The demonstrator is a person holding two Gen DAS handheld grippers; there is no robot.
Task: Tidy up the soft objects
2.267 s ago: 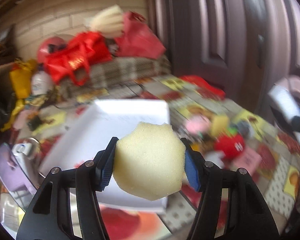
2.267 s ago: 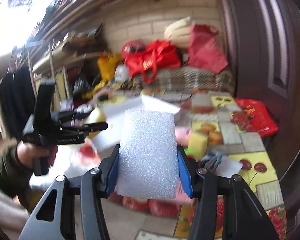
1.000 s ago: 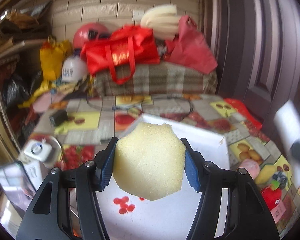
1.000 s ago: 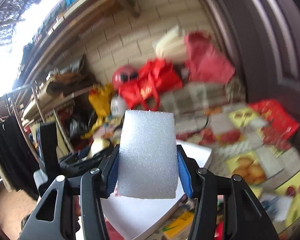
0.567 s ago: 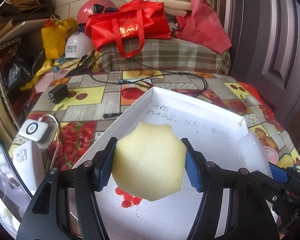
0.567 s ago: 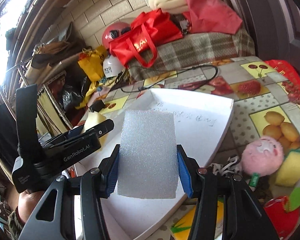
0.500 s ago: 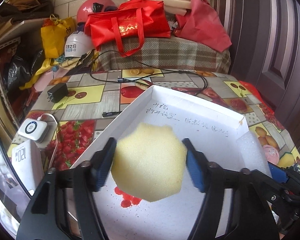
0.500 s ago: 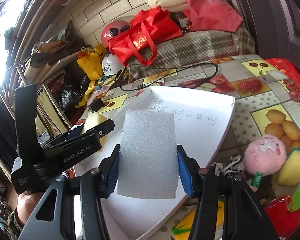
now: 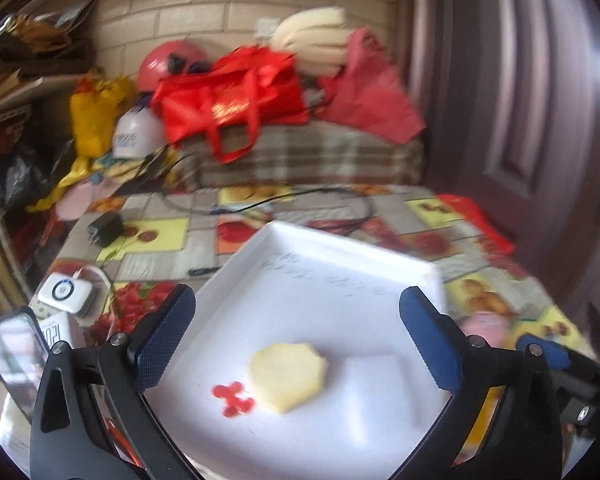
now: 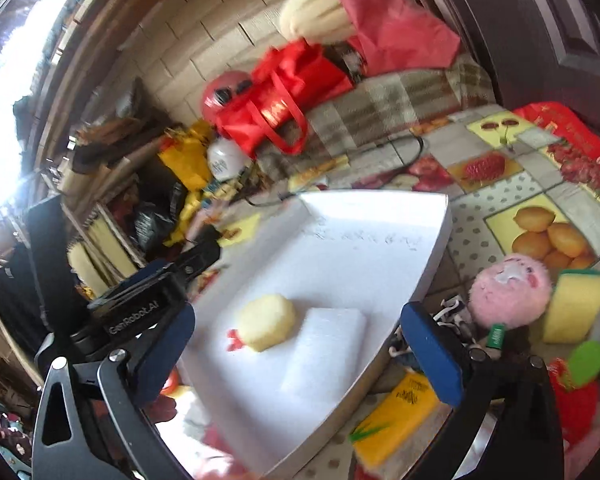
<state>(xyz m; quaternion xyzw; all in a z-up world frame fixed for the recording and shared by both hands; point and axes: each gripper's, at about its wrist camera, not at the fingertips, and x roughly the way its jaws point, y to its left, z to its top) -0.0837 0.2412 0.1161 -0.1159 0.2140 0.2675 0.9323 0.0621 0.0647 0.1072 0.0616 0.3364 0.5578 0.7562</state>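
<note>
Both grippers have just been opening, and nothing is between the fingers now. The left gripper (image 9: 296, 336) stands wide and released over the tray (image 9: 332, 276); the yellow sponge (image 9: 287, 376) it carried a second ago lies inside the tray, beside the red mark (image 9: 233, 395). The foam (image 10: 326, 350) lies in the tray just right of the sponge, and the right gripper (image 10: 298, 350) hangs released above it. So two soft things are placed – the pink plush (image 10: 510, 294) right of the tray is probably next
</note>
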